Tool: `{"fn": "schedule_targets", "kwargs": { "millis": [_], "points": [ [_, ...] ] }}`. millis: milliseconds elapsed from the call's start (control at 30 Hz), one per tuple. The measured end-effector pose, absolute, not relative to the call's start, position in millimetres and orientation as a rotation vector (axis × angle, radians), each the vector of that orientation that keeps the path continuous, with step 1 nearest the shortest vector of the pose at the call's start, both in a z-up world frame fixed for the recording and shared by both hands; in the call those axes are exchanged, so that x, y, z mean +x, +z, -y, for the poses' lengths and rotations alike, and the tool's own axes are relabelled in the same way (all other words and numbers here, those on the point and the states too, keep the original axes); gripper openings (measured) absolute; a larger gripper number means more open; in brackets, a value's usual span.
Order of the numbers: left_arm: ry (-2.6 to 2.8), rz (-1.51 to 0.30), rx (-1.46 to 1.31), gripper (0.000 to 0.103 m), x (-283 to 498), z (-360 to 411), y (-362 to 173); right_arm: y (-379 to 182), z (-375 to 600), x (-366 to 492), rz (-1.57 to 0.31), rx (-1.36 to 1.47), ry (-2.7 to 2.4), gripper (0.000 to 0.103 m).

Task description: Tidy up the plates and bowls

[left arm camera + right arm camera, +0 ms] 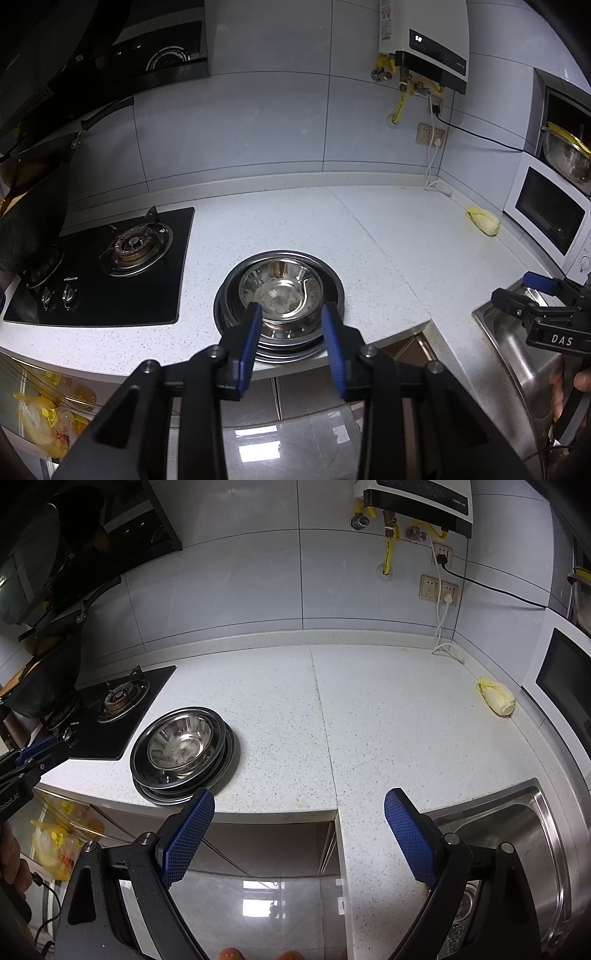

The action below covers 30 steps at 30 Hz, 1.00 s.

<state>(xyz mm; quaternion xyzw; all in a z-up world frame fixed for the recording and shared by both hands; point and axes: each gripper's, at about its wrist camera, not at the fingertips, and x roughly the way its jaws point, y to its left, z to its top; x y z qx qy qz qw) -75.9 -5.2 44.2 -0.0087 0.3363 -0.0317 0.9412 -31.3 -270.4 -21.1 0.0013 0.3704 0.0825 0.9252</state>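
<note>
We hold the left gripper [291, 317] just short of the stack of steel plates [236, 317] with a bowl [280, 291] nested on top. The stack sits on the speckled counter [369, 240], close to its front edge and beside the black glass stove [110, 266]. The jaws stand partly apart with nothing between the pads; the near rim of the stack lies just beyond the fingertips, and we cannot tell whether they touch it. The right gripper [299, 834] hangs over the counter edge near the sink [517, 830], jaws wide apart and empty.

We judge the stacking done or nearly so. To finish well, back the left gripper straight out along its own line, so the pads do not drag the rim toward the edge.

The plates and bowl are polished steel: thin, round, rolled rims, slippery against each other. The pads are blue, cross-hatched and rubbery-looking, suited to pinching a thin rim. The counter is hard, matte and flat.
</note>
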Motion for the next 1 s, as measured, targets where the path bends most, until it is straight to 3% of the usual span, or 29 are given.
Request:
{"fn": "schedule_targets", "kwargs": {
  "millis": [200,233,300,1000],
  "points": [
    [-0.061,-0.703,-0.021,0.034,-71.4,5.0,43.3,-22.2,271.5,-29.3,-0.763,0.005,0.17,0.091],
    [-0.06,-0.707,-0.022,0.037,-70.5,4.6,43.0,-22.3,271.4,-29.1,-0.763,0.005,0.17,0.091],
    [-0.059,-0.712,-0.033,0.053,-69.3,3.4,42.8,-22.3,271.3,-29.1,-0.764,0.005,0.17,0.091],
    [-0.06,-0.713,-0.039,0.053,-68.6,10.3,43.2,-23.4,272.6,-26.5,-0.766,0.0,0.174,0.091]
  ]
}}
